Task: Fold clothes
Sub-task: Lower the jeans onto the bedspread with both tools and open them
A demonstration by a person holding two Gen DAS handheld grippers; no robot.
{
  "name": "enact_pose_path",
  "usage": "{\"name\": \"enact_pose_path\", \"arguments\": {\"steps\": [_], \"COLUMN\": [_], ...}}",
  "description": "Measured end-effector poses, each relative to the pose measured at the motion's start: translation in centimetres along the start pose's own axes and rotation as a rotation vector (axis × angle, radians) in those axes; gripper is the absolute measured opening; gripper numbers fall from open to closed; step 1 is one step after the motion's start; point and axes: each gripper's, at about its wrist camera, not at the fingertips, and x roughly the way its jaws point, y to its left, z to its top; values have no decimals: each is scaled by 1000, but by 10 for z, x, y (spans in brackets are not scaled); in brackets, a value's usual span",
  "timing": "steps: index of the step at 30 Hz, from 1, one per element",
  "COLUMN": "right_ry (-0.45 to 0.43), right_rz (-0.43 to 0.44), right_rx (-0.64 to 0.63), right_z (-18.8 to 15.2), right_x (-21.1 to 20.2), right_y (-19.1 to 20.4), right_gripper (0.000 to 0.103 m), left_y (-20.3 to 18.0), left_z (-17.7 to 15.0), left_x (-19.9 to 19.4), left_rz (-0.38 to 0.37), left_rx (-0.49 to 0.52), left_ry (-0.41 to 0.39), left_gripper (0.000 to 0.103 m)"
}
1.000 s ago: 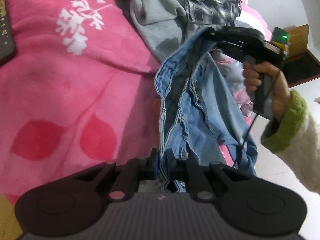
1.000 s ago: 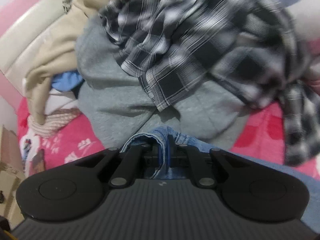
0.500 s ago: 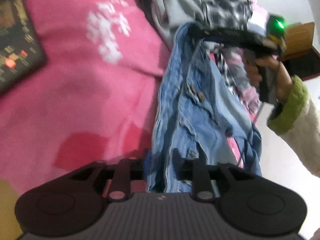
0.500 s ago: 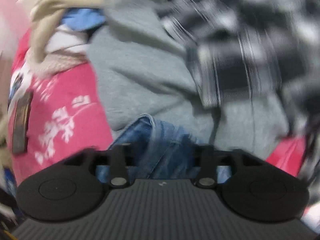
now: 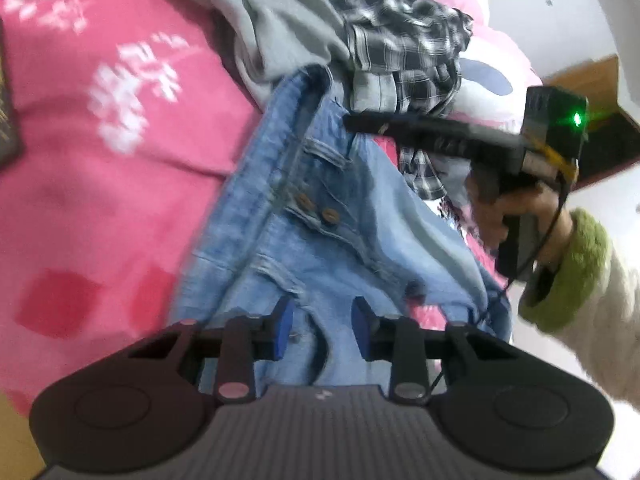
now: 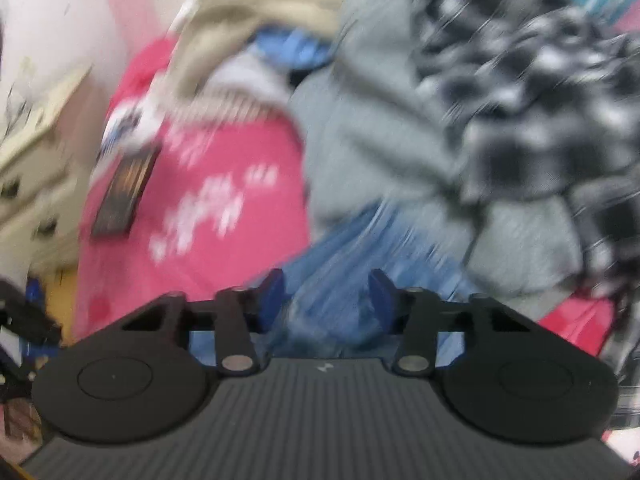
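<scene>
Lying spread on the blanket point(image 5: 120, 184) beside the pile point(image 5: 360, 40), the jeans point(image 5: 320, 216) sit between both grippers' parted fingers point(image 5: 322, 330) point(image 6: 326, 300); smooth flat before folding.

- No readable words, brands or numbers anywhere.
- The dark flat object point(image 5: 9, 120) on the pink blanket point(image 5: 100, 200) carries print too blurred to read.
</scene>
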Motion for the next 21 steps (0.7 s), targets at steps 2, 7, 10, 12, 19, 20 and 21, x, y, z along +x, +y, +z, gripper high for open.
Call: {"name": "enact_pose_path", "arguments": {"steps": [2, 7, 10, 12, 19, 20, 21], "right_ry": [23, 81, 105, 104, 109, 112, 115], "right_rz": [13, 45, 62, 70, 90, 94, 97], "right_rx": [-51, -178, -243, -269, -387, -392, -396], "right_z": [-5, -17, -23, -25, -29, -28, -28], "right_x": [6, 21, 27, 28, 31, 31, 32], "right_y": [2, 8, 11, 11, 17, 18, 18], "right_gripper": [42, 42, 42, 40, 17, 16, 16], "left_y": [-2, 3, 2, 3, 6, 7, 9], "left_z": [-2, -9, -11, -13, -23, -24, -24], "left_x": [17, 37, 37, 36, 36, 37, 39], "left_rz": [39, 159, 185, 193, 168, 161, 161], "left_rx": [-53, -183, -228, -279, -363, -370, -376], "left_ry": [-9, -57, -94, -130, -246, -255, -260], "left_gripper": [32, 31, 31, 31, 26, 22, 21]}}
